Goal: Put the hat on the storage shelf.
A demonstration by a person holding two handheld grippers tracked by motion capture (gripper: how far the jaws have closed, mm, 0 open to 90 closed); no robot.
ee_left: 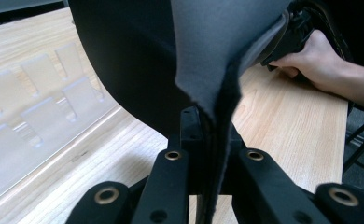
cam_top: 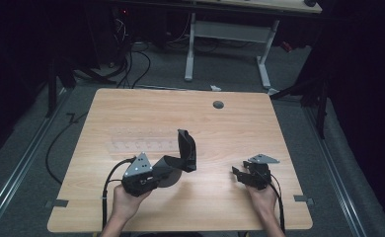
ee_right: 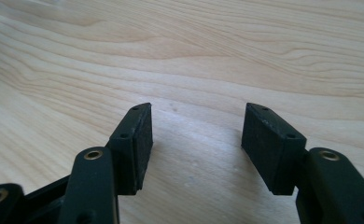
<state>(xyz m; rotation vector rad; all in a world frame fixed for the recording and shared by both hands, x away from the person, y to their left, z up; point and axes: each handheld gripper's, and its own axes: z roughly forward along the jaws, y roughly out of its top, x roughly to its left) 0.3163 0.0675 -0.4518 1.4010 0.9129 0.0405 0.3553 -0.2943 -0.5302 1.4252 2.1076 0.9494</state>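
Observation:
A floppy dark sheet (cam_top: 184,154), black on one face and grey on the other (ee_left: 203,51), curls up off the wooden table (cam_top: 230,133) near its middle. My left gripper (cam_top: 167,170) is shut on the sheet's lower edge, and in the left gripper view the jaws (ee_left: 208,135) pinch the folded edge between them. My right gripper (cam_top: 238,173) hovers low at the table's front right, apart from the sheet. Its jaws (ee_right: 196,140) stand open with bare wood (ee_right: 180,56) between them.
A clear plastic tray (cam_top: 141,140) with several moulded slots (ee_left: 40,107) lies on the table just left of and behind the sheet. A round cable hole (cam_top: 218,104) is at the back. Another desk (cam_top: 230,29) and floor cables (cam_top: 131,64) lie beyond.

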